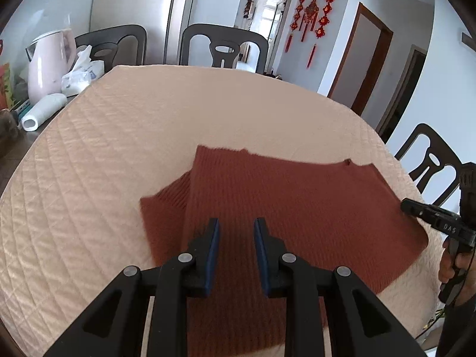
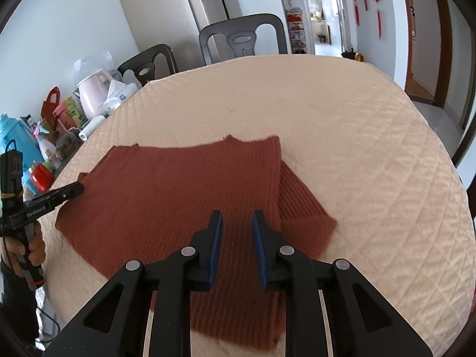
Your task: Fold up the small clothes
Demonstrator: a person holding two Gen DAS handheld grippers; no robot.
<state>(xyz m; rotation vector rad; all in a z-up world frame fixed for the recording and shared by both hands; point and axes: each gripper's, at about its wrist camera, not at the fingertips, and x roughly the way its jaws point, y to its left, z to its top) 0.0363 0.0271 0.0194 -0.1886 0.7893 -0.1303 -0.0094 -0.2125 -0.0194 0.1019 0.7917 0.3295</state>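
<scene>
A rust-brown ribbed knit garment (image 1: 297, 202) (image 2: 178, 184) lies folded flat on the table's peach quilted cover (image 1: 119, 148) (image 2: 357, 136), with a sleeve end sticking out at one side. My left gripper (image 1: 236, 221) hovers over the garment's near part, blue pads apart, nothing between them. In the right wrist view its tip (image 2: 78, 189) is at the garment's left edge. My right gripper (image 2: 237, 213) also hangs just above the knit with a gap between its pads, and nothing is held. From the left wrist view its tip (image 1: 407, 203) is at the garment's right edge.
A pink kettle (image 1: 49, 65), a tissue pack (image 1: 81, 73) and a white roll (image 1: 44, 111) stand off the cover's far left. Dark chairs (image 1: 223, 44) (image 1: 431, 163) ring the table. More bottles and a blue jug (image 2: 17, 139) crowd the left side.
</scene>
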